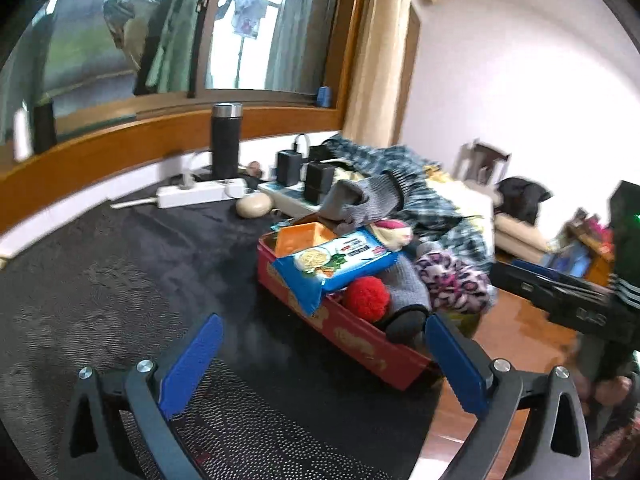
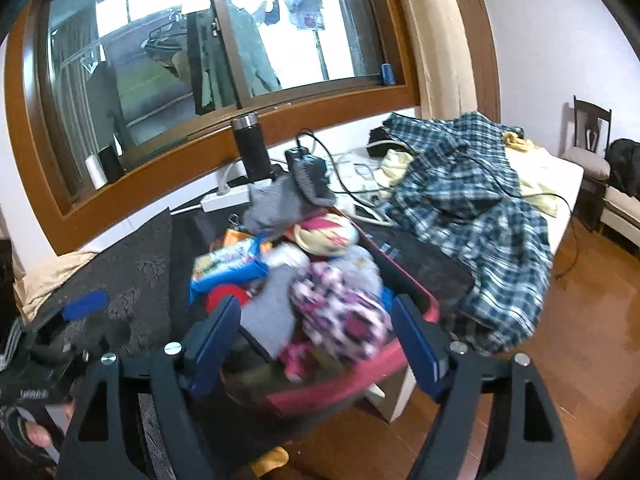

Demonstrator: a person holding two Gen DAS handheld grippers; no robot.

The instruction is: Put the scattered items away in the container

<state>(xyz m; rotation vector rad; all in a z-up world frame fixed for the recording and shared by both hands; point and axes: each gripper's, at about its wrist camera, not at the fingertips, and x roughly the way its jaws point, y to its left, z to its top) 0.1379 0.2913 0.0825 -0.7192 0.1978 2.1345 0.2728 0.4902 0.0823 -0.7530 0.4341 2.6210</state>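
Red box (image 1: pixel 360 344) sits at the table (image 1: pixel 120 264) edge, gold print on its side, heaped: blue noodle pack (image 1: pixel 340 264), orange tub (image 1: pixel 304 238), red pompom (image 1: pixel 366 298), grey socks (image 1: pixel 360 200), pink-patterned cloth (image 2: pixel 340 312). Left gripper (image 1: pixel 320 364) and right gripper (image 2: pixel 316 340) fingers spread apart, nothing held.

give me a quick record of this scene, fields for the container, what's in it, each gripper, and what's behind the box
container: red box on dark mat
contents: blue noodle packet, orange tub, red pompom, grey socks, patterned fabric, piled above rim
left gripper: open, empty
right gripper: open, empty
behind box: black flask, white power strip
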